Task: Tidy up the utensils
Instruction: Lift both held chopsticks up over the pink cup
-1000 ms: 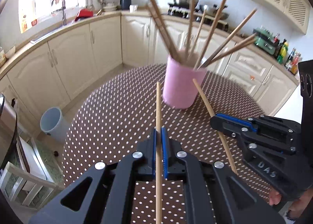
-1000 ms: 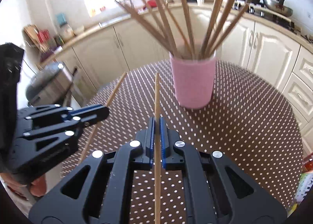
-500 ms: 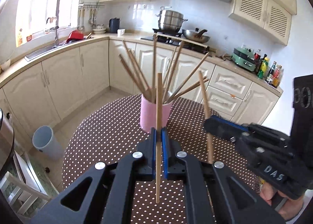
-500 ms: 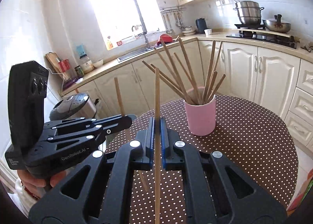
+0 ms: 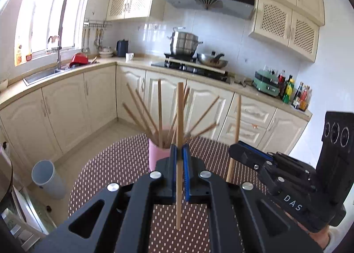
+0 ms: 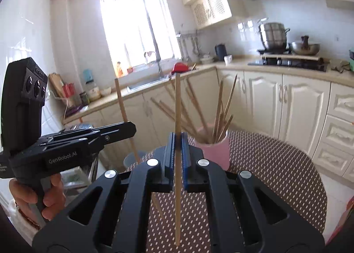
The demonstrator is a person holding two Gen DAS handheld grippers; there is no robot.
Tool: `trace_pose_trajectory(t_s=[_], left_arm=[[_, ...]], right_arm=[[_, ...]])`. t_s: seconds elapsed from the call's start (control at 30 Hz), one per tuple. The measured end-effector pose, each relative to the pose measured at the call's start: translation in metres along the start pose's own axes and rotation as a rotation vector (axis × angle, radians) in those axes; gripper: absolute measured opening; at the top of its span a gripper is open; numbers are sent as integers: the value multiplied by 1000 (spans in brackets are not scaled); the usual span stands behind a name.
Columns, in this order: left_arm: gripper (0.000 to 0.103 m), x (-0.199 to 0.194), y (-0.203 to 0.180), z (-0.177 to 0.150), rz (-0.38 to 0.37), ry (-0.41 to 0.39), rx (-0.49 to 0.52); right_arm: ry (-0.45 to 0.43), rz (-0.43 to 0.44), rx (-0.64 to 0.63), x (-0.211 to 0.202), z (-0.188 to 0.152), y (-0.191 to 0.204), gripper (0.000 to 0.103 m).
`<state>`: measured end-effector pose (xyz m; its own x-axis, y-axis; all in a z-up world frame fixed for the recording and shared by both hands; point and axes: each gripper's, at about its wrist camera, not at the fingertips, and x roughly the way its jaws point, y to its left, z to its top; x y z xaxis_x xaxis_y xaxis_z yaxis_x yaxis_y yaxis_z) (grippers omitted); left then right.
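A pink cup [image 5: 158,155] holding several wooden chopsticks stands on the brown dotted table [image 5: 115,175]. My left gripper [image 5: 179,149] is shut on one chopstick [image 5: 180,109], held upright above the table, short of the cup. To its right, my right gripper [image 5: 234,150] grips a second chopstick [image 5: 237,118], also upright. In the right wrist view the right gripper [image 6: 177,140] is shut on its chopstick [image 6: 177,102], with the cup [image 6: 215,153] ahead and to the right. The left gripper [image 6: 130,129] and its chopstick [image 6: 121,100] are at the left, held by a hand [image 6: 33,195].
A grey bin [image 5: 47,179] stands on the floor left of the table. Cream cabinets [image 5: 66,109] and a counter with a sink [image 5: 42,75] and a stove with pots [image 5: 188,54] line the far walls. The table's edge [image 6: 318,177] curves round at the right.
Both grippers have risen and tipped upward, each carrying its chopstick. The chopsticks now stand upright in the air, and the pink cup appears lower and farther off in both views.
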<state>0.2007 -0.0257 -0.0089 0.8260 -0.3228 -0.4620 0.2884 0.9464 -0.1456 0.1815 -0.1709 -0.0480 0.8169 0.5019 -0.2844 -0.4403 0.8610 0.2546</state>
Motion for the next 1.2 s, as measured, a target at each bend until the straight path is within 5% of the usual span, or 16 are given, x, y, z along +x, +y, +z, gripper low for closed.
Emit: trace_pose_trajectory(t_s=[0.37,0.77,1.2], left_arm=[[6,17,-13,54,38,-157,13],[6,60,-6,85,94,-255,-9],[6,104,-6,72,115,-267,84]], right_arm=[[-215,-123,28,-8,42,-38,6],[-316,-188,34,40,75,-83,6],[-361,-68,51,81,79,-95,6]])
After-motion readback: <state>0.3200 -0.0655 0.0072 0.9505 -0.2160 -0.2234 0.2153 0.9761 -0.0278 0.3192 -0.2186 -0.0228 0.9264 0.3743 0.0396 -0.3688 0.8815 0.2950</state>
